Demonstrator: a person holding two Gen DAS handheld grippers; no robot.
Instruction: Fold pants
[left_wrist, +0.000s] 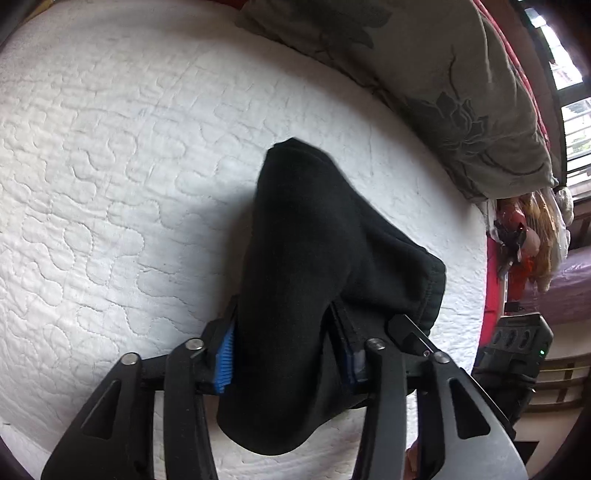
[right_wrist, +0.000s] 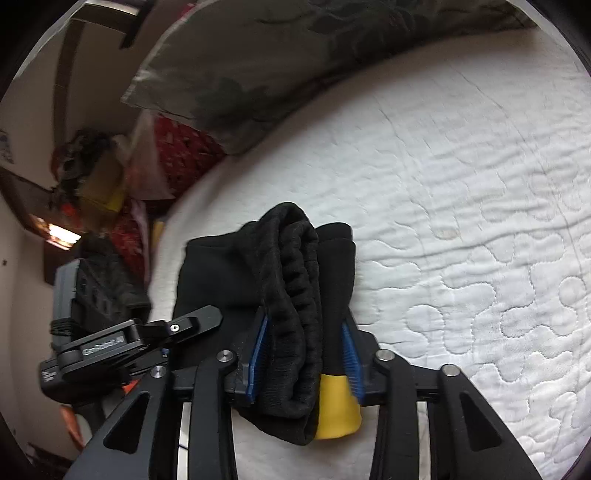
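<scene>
Pants (left_wrist: 314, 258), black, bunched, pinched by left gripper (left_wrist: 288, 354) and right gripper (right_wrist: 306, 354) (waistband end, yellow patch); both side by side above white quilt (left_wrist: 110, 184).

Left claw (left_wrist: 286, 354): closed on a bunched fold of the black pants (left_wrist: 306, 266). Blue-ribbed fingers (left_wrist: 224, 360) press the fabric from 9 and 3 o'clock; cloth fills the gap and hangs below the linkage toward 6 o'clock. Linkage arms splay out toward 7 and 5 o'clock.

Right claw (right_wrist: 304, 350): clamped on the gathered waistband, blue pads (right_wrist: 258, 354) flanking it at 9 and 3 o'clock.

In the right wrist view the left claw's finger enters from 9 o'clock, just beside the right claw.
</scene>
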